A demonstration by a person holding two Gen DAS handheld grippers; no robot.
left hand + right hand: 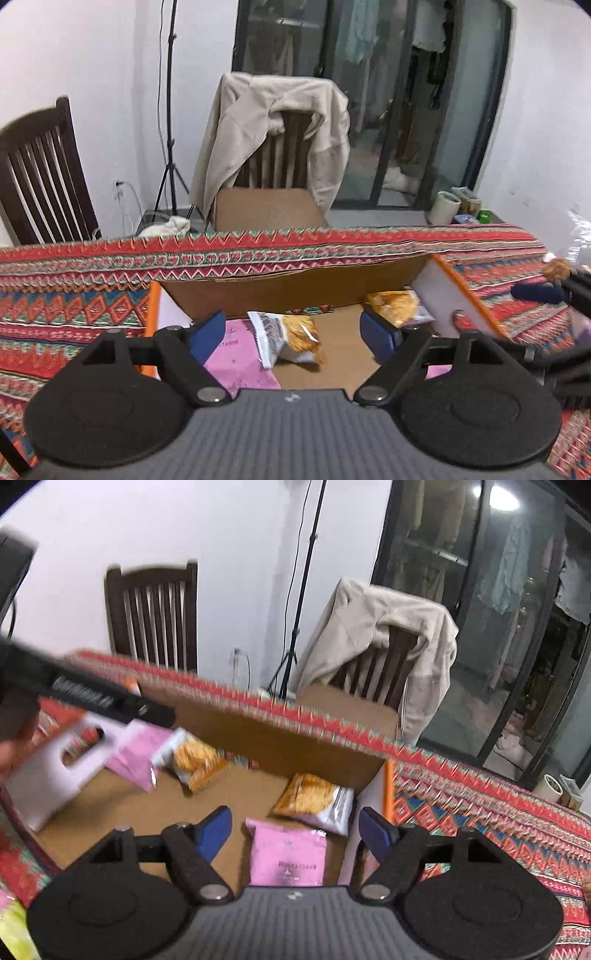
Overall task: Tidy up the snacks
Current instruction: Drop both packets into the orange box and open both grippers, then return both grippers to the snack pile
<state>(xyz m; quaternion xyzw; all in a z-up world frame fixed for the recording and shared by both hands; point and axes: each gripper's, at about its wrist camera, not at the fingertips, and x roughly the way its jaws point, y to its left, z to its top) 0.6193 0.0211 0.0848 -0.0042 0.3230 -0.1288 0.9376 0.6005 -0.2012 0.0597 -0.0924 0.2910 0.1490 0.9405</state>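
A: Start nearest. The left gripper (293,334) has its blue pads spread wide with nothing between them; the right gripper (295,829) likewise stands parted and empty. Neither presses on anything.

B: And under them?

A: Under the right one, at six o'clock in its view, a pink packet (286,856) lies flat on the floor of the cardboard box (280,746). Just past it, at about one o'clock, sits an orange and white snack bag (314,801) against the box's right wall. Further in, at eleven o'clock, a second orange bag (195,760) lies crumpled beside another pink packet (135,757).

B: The left view agrees?

A: Yes: an orange bag with a white crimped end (286,341) lies between the spread fingers, tilted, partly on a pink packet (240,354). A further orange bag (395,306) rests at one o'clock by the white flap (439,295).

B: So which step?

A: I'd judge a drop into the box is done, with both claws empty above it. The next move calls for pulling back over the patterned tablecloth (74,306) to find any snack still outside; none shows clearly here. Beyond, a chair draped with a beige jacket (273,136) stands at twelve o'clock
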